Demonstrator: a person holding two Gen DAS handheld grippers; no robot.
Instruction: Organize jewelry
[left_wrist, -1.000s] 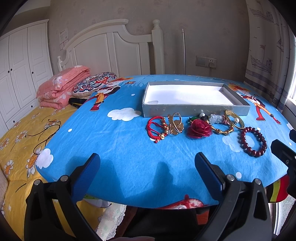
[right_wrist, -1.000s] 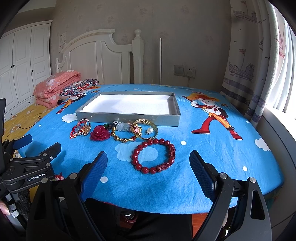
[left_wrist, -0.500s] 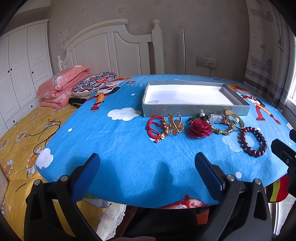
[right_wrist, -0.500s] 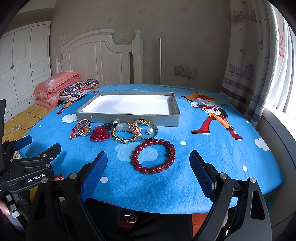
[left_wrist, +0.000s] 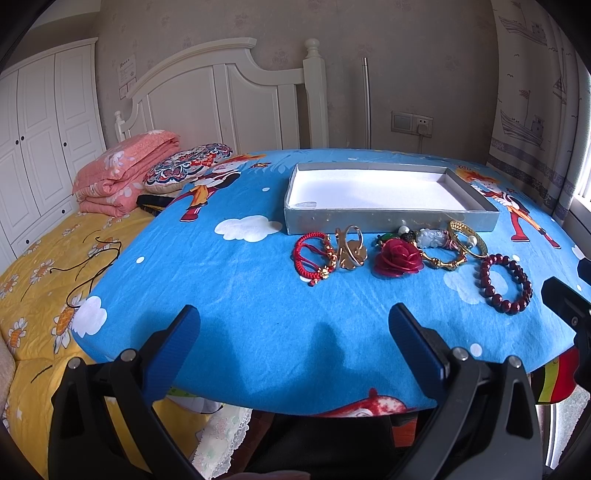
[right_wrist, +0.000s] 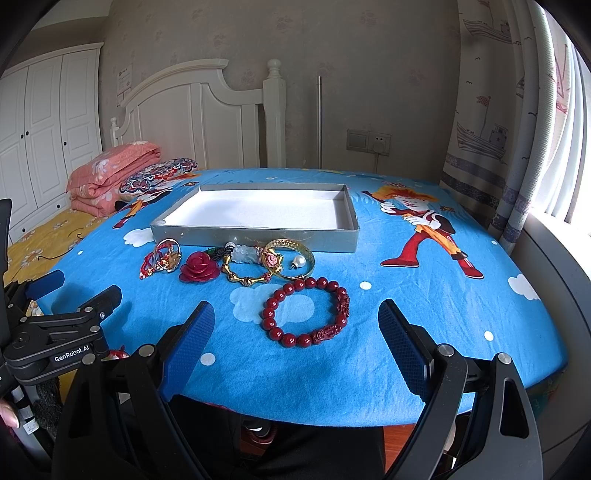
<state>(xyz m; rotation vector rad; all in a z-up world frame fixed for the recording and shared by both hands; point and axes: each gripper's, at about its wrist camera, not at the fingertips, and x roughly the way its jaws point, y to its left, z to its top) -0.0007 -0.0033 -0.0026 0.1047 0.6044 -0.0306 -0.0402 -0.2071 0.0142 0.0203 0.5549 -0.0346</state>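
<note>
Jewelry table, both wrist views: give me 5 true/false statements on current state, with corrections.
1. The grey tray holds no jewelry. True.
2. The dark red bead bracelet lies nearest the right gripper. True.
3. The left gripper is shut on the red rose. False: its fingers are spread open and hold nothing; the rose lies on the blue cloth.
4. The red cord bracelet is inside the tray. False: it lies on the cloth in front of the tray.
5. The gold bangle lies in front of the tray's near wall. True.
</note>
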